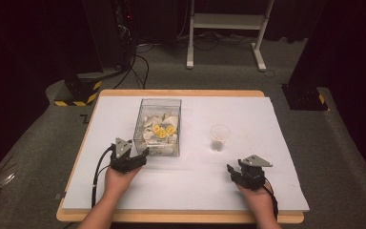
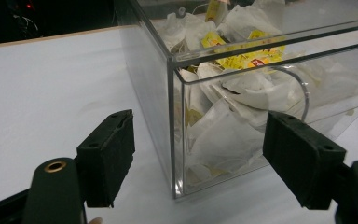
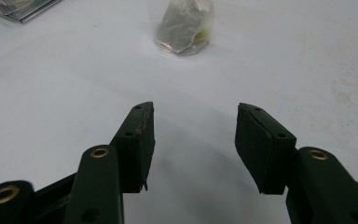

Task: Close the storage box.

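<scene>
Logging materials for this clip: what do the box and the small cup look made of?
The box looks like clear rigid acrylic: see-through walls, glossy, sharp edges. The cup looks like thin clear plastic, though glass is possible; the table shows through it.

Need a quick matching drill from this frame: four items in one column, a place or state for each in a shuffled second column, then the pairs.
Items
1. clear plastic box of white tea bags
2. small clear plastic cup
3. left claw
4. right claw

Places or states
A. open, over bare white table surface, cup ahead of it
B. stands alone right of the box, something small inside
C. open, at the box's near corner
D. left of centre, yellow tags among its contents

Pairs: 1-D, 2-B, 3-C, 4-A
</scene>
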`<state>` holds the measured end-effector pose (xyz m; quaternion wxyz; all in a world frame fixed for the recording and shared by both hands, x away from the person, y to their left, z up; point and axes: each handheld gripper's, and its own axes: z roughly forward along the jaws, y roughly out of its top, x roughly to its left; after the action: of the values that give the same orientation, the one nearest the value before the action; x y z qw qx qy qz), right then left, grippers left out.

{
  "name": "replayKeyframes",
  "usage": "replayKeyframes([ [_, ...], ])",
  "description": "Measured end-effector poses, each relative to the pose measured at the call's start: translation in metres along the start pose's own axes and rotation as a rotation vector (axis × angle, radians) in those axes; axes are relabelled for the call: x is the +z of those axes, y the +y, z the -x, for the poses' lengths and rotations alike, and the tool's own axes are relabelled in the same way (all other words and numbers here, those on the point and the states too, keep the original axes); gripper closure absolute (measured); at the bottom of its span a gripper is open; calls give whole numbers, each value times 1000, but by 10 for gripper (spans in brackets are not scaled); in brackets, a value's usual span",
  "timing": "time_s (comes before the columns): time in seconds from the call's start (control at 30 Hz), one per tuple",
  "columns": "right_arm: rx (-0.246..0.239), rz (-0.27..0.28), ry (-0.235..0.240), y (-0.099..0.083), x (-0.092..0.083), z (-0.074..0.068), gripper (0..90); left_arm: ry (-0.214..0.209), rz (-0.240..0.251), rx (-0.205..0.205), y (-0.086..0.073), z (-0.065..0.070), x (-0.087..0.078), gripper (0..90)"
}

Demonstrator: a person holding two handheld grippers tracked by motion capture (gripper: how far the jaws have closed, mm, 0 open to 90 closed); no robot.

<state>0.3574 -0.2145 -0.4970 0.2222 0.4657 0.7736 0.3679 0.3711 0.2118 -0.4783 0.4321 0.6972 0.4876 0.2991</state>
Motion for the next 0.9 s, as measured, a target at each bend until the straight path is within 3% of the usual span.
replayKeyframes([
  [0.17, -1, -3, 4, 0, 1, 0, 474, 1, 0, -31, 3, -3, 4, 261],
  [0.27, 3, -5, 4, 0, 2, 0, 474, 13, -4, -19, 6, -4, 6, 261],
  [0.63, -3, -4, 8, 1, 3, -2, 474, 20, 16, -57, 10, -7, 13, 266],
  [0.9, -8, -3, 8, 1, 3, -1, 474, 22, 22, -56, 9, -8, 18, 263],
])
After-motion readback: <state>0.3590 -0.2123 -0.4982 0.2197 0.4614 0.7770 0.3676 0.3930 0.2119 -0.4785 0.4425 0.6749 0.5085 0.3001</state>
